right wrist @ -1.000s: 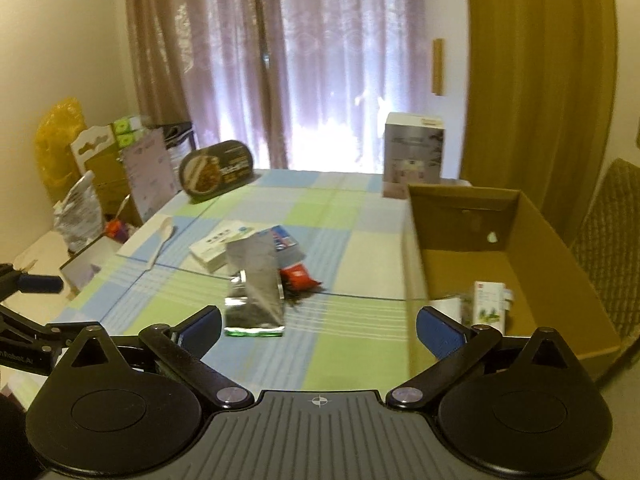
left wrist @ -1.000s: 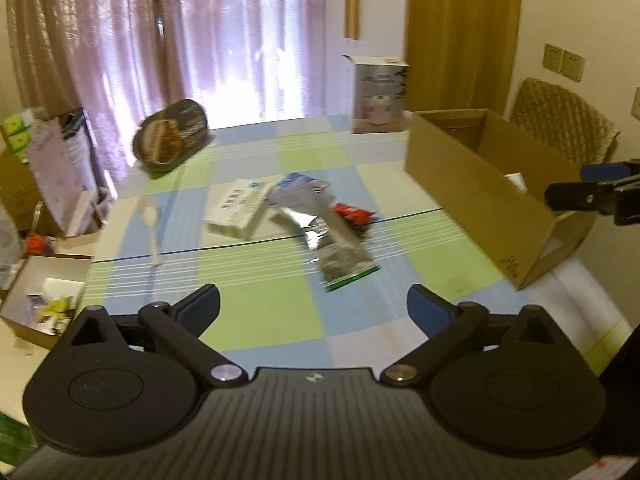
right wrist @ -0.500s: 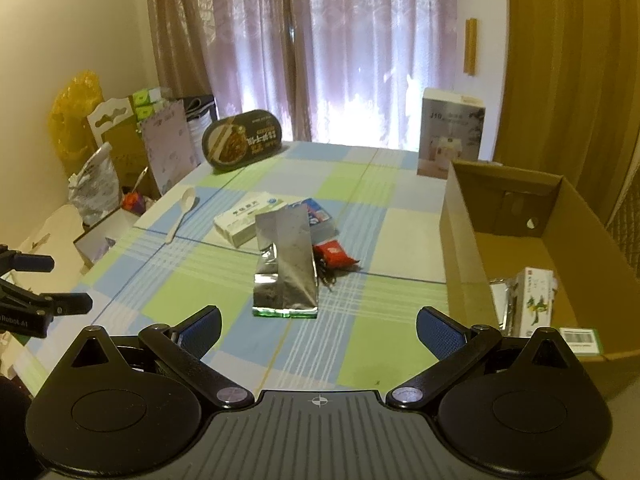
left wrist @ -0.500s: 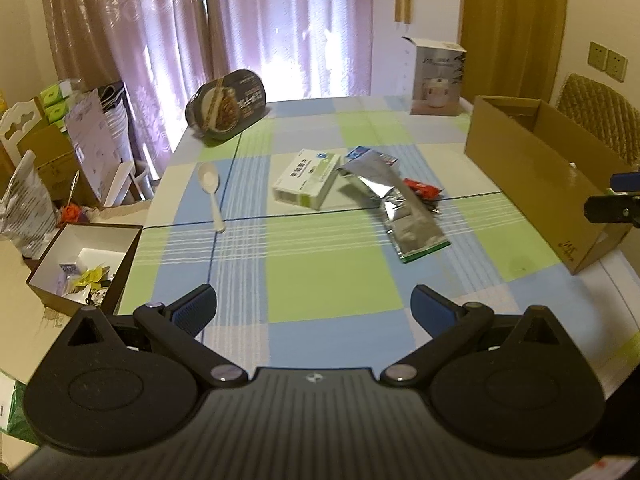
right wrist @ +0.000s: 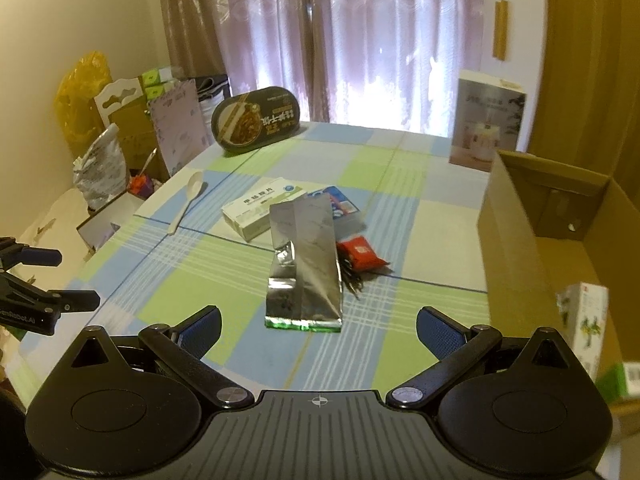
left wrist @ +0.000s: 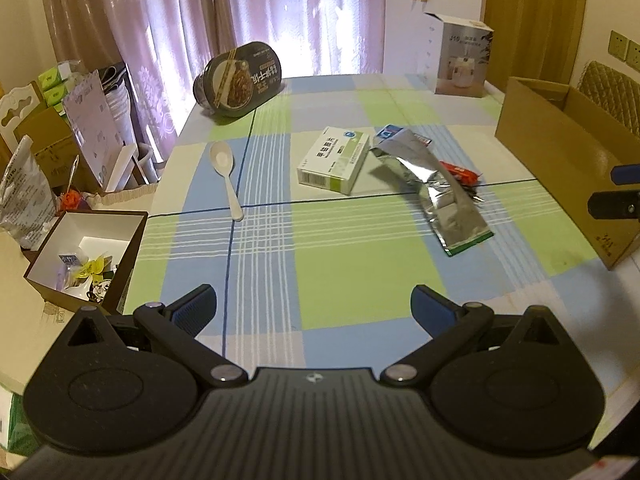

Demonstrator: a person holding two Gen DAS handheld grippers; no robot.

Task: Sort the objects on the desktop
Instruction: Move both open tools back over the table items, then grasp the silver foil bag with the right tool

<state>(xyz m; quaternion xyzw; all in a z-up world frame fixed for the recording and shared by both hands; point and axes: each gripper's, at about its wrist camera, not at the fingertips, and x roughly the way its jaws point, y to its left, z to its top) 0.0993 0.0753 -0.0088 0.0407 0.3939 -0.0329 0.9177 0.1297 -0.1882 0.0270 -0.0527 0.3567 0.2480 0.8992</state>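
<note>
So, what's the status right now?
Left gripper and right gripper open, empty. Crumpled silver foil pouch flat on checked tablecloth, untouched. Nothing blocking.

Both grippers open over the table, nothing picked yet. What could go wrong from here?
1. The foil bag overlaps the red packet and the blue packet; a pinch may drag its neighbours.
2. The bag looks limp and creased, so it may slip from the right gripper.
3. The spoon lies flat near the table edge; the left gripper might nudge it off.
</note>
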